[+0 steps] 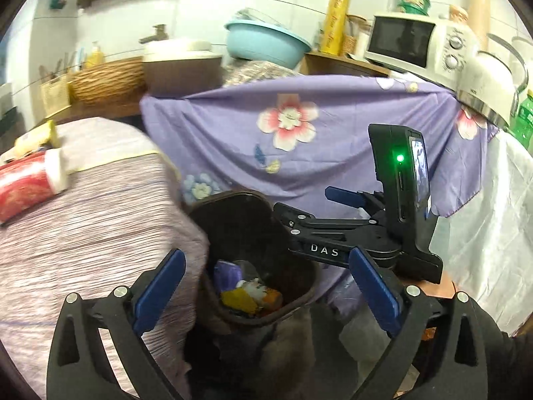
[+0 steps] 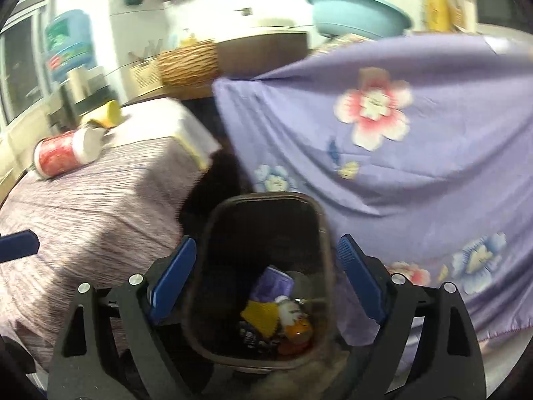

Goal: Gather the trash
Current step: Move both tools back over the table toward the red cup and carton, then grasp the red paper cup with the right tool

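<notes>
Desk (image 2: 100, 206), covered in a mauve streaked cloth with a pale yellow-edged band at its far end. Lying directly on it at the far left: one red patterned cup (image 2: 58, 156) on its side, its white end toward a yellow cup (image 2: 108, 113) just behind, also tipped; blur makes it unclear whether the two touch. Floor beside the desk: one dark brown bin (image 2: 266, 280), upright, holding mixed wrappers, set against a hanging purple floral cloth (image 2: 416, 166).
</notes>
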`<action>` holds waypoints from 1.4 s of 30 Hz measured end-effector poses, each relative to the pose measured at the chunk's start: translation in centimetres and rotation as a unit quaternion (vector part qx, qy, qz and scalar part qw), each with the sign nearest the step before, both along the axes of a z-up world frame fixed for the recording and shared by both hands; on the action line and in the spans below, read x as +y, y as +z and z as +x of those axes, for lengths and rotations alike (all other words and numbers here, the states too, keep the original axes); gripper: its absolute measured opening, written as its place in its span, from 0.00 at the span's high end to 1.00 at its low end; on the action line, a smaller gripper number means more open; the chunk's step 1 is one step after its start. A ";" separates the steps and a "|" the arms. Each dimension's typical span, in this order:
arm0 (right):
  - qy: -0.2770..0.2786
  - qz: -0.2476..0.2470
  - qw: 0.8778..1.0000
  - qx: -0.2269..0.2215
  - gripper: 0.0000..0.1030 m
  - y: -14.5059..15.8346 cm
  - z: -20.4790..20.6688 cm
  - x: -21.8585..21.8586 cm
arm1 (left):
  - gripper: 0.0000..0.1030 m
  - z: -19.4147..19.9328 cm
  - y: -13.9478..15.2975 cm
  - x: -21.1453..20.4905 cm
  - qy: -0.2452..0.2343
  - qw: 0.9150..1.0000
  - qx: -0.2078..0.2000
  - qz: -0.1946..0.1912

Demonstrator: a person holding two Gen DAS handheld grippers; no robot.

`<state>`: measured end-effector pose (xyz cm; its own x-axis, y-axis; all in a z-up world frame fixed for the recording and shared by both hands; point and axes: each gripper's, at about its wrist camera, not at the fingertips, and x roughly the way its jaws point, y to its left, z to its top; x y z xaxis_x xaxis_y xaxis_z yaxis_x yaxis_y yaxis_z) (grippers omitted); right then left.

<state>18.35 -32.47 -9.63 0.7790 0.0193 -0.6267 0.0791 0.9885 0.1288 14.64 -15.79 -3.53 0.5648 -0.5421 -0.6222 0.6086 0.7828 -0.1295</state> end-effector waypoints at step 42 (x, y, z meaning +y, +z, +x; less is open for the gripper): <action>0.451 -0.396 0.796 -0.073 0.10 5.8 15.5 41.6 | 0.05 4.4 1.0 35.1 0.342 0.936 0.040 0.078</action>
